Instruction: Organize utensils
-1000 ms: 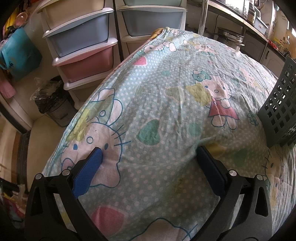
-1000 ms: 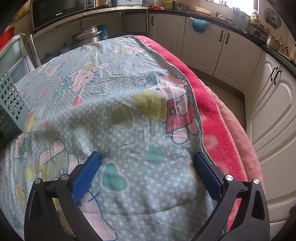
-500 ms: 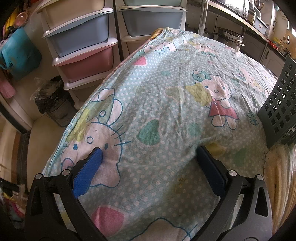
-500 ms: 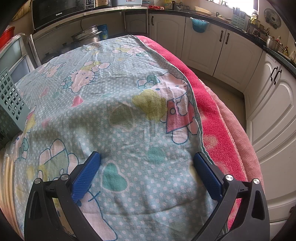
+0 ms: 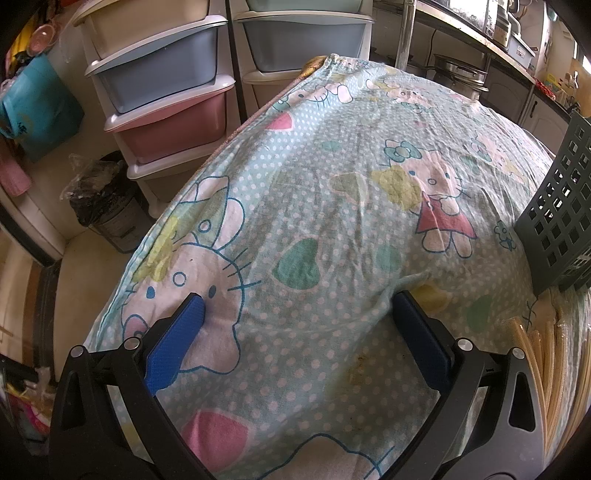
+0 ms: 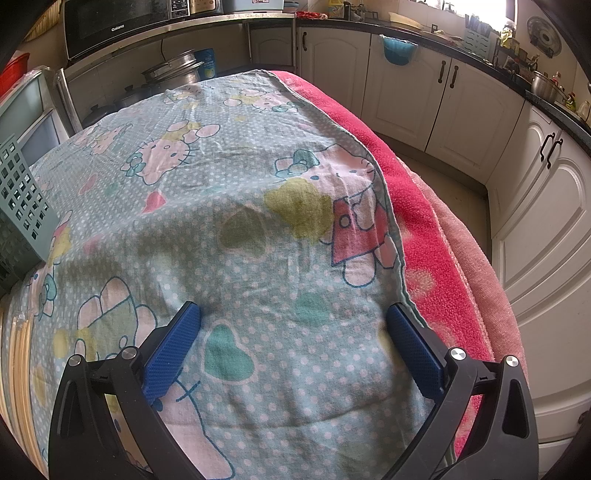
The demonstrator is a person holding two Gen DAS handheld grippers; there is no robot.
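Both grippers low over a counter [image 5: 332,369] draped in a pale blue cartoon-cat cloth [image 5: 332,221]. Left gripper [image 5: 295,317]: fingers [image 5: 177,339] spread wide, blue pads resting on or just above the cloth, nothing between them. Right gripper [image 6: 291,325]: fingers [image 6: 173,347] likewise spread wide and empty, pads at the cloth. Chopsticks [image 5: 543,369], a bundle of pale cream sticks, lying on the cloth at the far right edge of the left view, just beside the left gripper's right finger and just below the basket [image 5: 557,214]; same bundle at the far left edge of the right view [image 6: 16,369], partly cut off by the lens rim. Basket grey-green with a square-hole lattice, standing upright on the cloth between the two grippers, seen at the right of the left view and at the left of the right view [image 6: 22,206]. Under the cloth, along the right side, a red towel [image 6: 424,240] showing, with a pink layer beyond it. Off the counter: stacked plastic drawers [image 5: 166,92] in blue and pink to the left, a bagged bin [image 5: 107,203] on the floor beside them; white cabinets [image 6: 535,203] to the right, a microwave [image 6: 122,22] at the back.
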